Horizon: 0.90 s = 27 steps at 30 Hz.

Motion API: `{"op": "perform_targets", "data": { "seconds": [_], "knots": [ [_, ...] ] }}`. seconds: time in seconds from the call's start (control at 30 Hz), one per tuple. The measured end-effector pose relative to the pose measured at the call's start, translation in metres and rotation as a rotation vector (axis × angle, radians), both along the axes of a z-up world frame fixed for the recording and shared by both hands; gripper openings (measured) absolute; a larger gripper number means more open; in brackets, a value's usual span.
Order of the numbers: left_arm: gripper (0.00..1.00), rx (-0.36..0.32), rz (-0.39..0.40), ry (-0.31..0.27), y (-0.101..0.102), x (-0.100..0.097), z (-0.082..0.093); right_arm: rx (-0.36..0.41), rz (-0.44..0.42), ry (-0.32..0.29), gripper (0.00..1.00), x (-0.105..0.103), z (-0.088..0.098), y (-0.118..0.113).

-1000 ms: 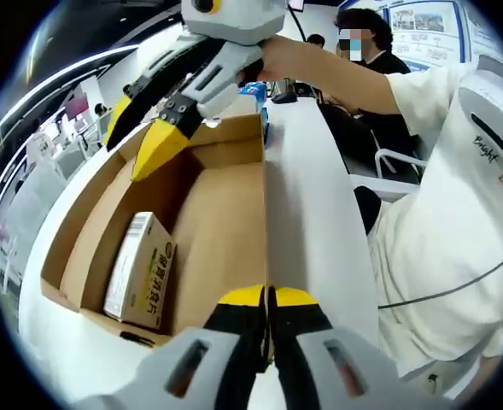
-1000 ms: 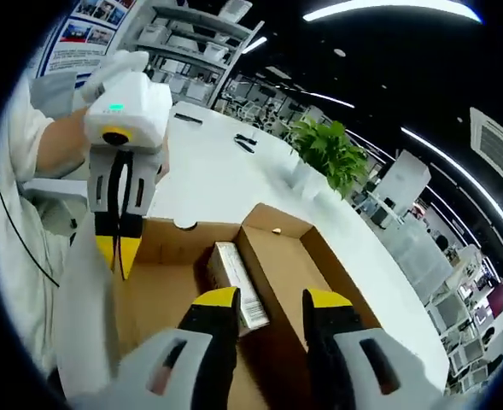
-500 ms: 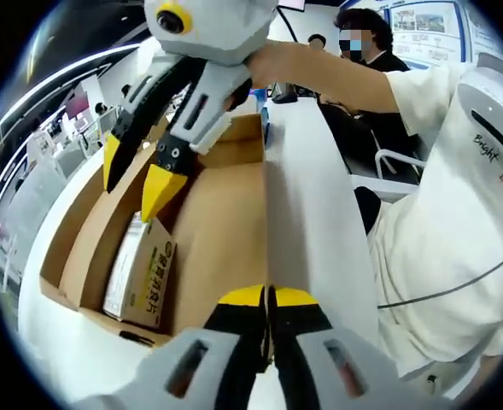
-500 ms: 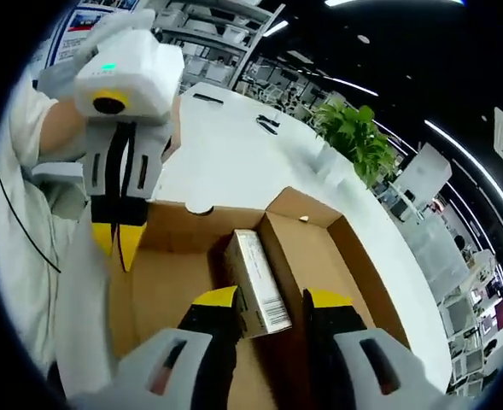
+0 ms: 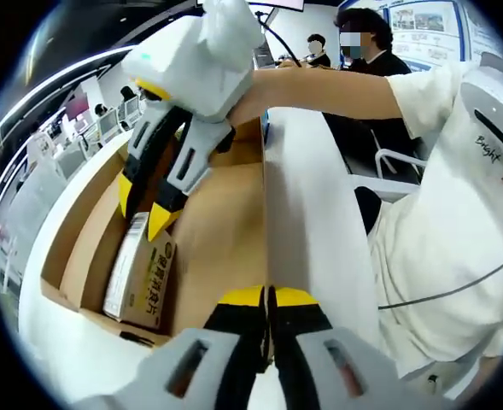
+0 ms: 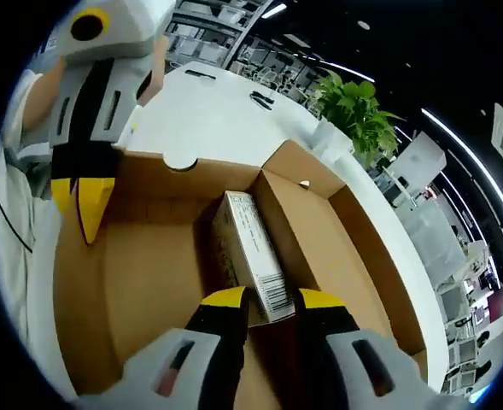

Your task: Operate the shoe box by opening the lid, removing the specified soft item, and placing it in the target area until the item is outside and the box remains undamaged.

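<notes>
1. Now the shoe box lies open across the centre of the left gripper view, a brown cardboard tray resting on the white surface.
2. Inside it, at the lower left of that view, lies a small printed carton; whether its contents are soft I cannot tell.
3. The left claw sits at the bottom centre, jaws clenched on the box's thin upright edge.
4. The right claw reaches down from the upper left, yellow tips spread just above the carton's top end.
5. Seen from the right gripper view, the right claw is released, jaws straddling the carton's near end at lower centre.
6. The left claw appears at the left of this view.
7. A potted plant stands at the upper right.
</notes>
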<state>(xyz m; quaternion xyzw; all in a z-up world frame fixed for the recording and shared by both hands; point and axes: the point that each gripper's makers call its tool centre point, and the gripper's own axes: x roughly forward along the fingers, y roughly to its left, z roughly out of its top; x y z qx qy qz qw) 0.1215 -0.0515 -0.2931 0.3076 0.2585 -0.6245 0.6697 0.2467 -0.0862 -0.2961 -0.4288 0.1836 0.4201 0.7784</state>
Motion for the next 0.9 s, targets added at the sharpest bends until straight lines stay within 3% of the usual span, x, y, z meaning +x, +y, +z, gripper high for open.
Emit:
{"op": "perform_targets", "data": {
  "seconds": [0.03, 0.17, 0.23, 0.3, 0.37, 0.6, 0.7, 0.83, 0.9],
  "knots": [
    [0.01, -0.009, 0.005, 0.013, -0.001, -0.001, 0.0, -0.041, 0.04, -0.066, 0.25, -0.001, 0.004, 0.003],
    [0.01, -0.004, 0.007, 0.006, -0.001, 0.001, 0.0, -0.1, 0.007, -0.109, 0.23, 0.0, 0.006, 0.003],
    [0.01, -0.005, 0.009, 0.007, 0.0, 0.001, 0.0, -0.098, 0.015, -0.084, 0.22, -0.001, 0.006, 0.005],
    [0.01, -0.005, 0.012, 0.005, 0.0, 0.001, 0.0, -0.053, -0.006, -0.003, 0.2, -0.009, 0.007, 0.002],
    [0.01, -0.002, 0.013, 0.01, -0.001, 0.001, 0.0, -0.03, -0.015, 0.03, 0.2, -0.01, 0.008, 0.002],
    [0.01, -0.005, 0.013, 0.015, -0.001, 0.0, 0.0, -0.115, 0.004, 0.057, 0.18, -0.013, 0.009, -0.013],
    [0.01, -0.004, 0.013, 0.014, -0.001, 0.001, 0.0, -0.116, 0.014, 0.091, 0.18, -0.016, 0.01, -0.016],
    [0.01, -0.002, 0.017, 0.017, -0.001, 0.0, 0.0, -0.096, 0.034, 0.209, 0.21, -0.018, 0.013, -0.012],
    [0.01, 0.0, 0.016, 0.015, -0.001, 0.0, 0.0, -0.048, 0.064, 0.247, 0.24, -0.02, 0.02, 0.003]
  ]
}}
